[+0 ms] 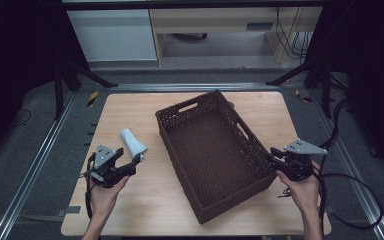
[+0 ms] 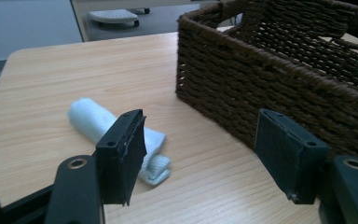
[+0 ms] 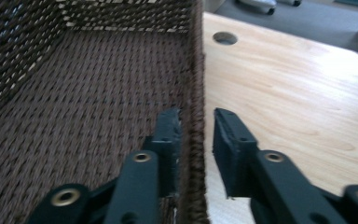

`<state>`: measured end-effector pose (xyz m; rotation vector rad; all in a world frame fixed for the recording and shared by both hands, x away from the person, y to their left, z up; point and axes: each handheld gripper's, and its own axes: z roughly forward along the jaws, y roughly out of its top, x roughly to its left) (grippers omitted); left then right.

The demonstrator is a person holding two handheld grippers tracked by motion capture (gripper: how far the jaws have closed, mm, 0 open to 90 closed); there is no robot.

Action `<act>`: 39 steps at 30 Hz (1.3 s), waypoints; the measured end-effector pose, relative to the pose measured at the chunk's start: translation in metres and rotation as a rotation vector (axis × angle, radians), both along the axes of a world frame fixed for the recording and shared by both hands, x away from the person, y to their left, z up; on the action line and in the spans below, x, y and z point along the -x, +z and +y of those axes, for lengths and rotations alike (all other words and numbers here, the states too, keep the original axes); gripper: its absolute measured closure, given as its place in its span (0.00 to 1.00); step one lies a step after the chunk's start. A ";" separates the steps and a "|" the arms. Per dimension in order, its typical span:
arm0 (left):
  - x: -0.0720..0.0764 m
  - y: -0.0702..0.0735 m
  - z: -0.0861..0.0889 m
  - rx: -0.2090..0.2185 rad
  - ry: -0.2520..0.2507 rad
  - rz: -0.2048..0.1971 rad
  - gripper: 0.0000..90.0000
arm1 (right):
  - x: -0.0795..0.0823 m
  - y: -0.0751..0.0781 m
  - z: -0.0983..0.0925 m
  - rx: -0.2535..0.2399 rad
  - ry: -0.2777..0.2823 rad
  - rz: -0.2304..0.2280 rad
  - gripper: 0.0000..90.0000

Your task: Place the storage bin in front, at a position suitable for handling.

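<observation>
Right gripper view: the woven basket [image 3: 98,93] wall is straddled by the right hand-held gripper [image 3: 196,140], nearly clamped; contact is unclear. The left hand-held gripper [image 2: 205,158] is spread beside a partly hidden rolled cloth [image 2: 98,122].

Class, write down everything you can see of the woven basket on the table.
The basket is dark brown, rectangular and open-topped, woven from cord-like strands, with a slot handle in its end wall. It is empty and stands upright, turned at an angle, on the wooden table. The right gripper straddles the rim of its long side wall, one jaw inside, one outside. A rolled pale cloth lies apart from it.
</observation>
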<state>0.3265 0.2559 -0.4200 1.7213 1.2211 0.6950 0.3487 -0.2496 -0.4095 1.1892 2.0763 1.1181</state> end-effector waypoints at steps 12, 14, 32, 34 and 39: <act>-0.002 0.002 -0.023 0.037 -0.055 -0.006 0.39 | 0.010 -0.003 0.007 0.031 0.022 0.019 0.91; -0.002 0.003 -0.027 0.041 -0.064 -0.008 0.40 | 0.014 -0.003 0.010 0.026 0.029 0.020 0.91; -0.004 0.003 -0.072 -0.018 -0.135 0.010 0.44 | 0.033 -0.005 0.036 0.001 0.098 0.025 0.83; -0.007 0.000 -0.073 -0.033 -0.132 0.024 0.48 | 0.031 -0.006 0.036 -0.002 0.106 0.035 0.78; -0.014 -0.004 -0.074 -0.009 -0.133 0.046 0.53 | 0.023 0.000 0.035 -0.024 0.096 -0.012 0.66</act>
